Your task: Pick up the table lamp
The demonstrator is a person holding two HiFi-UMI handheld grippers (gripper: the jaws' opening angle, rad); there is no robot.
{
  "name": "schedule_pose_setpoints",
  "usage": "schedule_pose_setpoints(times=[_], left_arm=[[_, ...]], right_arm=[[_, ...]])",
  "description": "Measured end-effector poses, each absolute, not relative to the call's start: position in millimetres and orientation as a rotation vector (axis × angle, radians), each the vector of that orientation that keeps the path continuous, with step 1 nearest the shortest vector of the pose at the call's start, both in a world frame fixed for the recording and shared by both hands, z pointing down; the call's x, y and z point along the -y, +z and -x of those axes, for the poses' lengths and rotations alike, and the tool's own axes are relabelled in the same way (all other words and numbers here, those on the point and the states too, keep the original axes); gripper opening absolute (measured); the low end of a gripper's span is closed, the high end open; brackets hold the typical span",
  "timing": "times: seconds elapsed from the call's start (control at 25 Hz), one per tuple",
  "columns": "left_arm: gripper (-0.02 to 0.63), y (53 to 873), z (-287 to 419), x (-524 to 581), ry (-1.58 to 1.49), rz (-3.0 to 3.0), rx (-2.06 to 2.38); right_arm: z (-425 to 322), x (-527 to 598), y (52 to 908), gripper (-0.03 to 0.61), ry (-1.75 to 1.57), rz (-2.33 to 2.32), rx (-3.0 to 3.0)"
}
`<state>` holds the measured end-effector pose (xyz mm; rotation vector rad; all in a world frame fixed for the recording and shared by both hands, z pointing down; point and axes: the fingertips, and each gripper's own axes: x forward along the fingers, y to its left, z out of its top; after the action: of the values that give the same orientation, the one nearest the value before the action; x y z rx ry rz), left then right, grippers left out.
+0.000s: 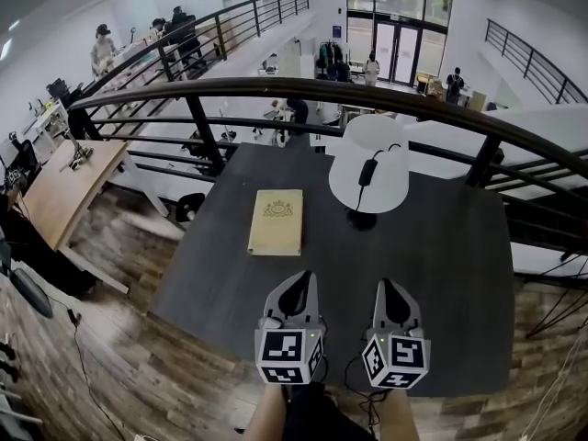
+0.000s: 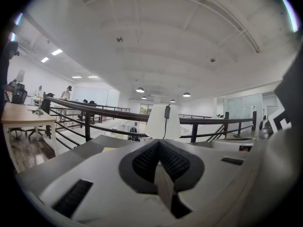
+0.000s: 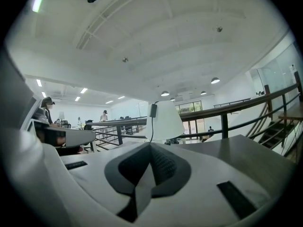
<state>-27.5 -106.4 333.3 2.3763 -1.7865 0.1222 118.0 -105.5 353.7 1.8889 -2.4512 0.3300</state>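
The table lamp has a white cone shade with a black cord and switch draped over it, and stands at the far side of the dark table. The shade also shows ahead in the left gripper view as the lamp and in the right gripper view as the lamp. My left gripper and right gripper hover side by side over the table's near edge, both shut and empty, pointing toward the lamp, well short of it.
A tan book lies flat on the table left of the lamp. A black railing runs behind the table's far edge. A wooden desk stands lower left, and people stand at distant desks.
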Motion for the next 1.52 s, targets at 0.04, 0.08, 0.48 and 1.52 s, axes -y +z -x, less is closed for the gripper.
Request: schedule_pose_setpoints(times=[0.04, 0.08, 0.48, 1.52], left_arm=[[0.026, 334, 27, 110, 0.123, -2.379, 1.782], [0.026, 335, 26, 114, 0.124, -2.382, 1.775], [0.026, 344, 22, 157, 0.063, -2.383, 1.665], [0.026, 365, 27, 272, -0.037, -2.376, 1.425]], right_arm=[[-118, 109, 354, 0.012, 0.33, -1.891, 2.448], [-119, 112, 355, 0.012, 0.329, -1.895, 2.444], [-116, 148, 362, 0.012, 0.31, -1.913, 2.377], [-113, 246, 408, 0.012, 0.344, -1.922, 2.229]])
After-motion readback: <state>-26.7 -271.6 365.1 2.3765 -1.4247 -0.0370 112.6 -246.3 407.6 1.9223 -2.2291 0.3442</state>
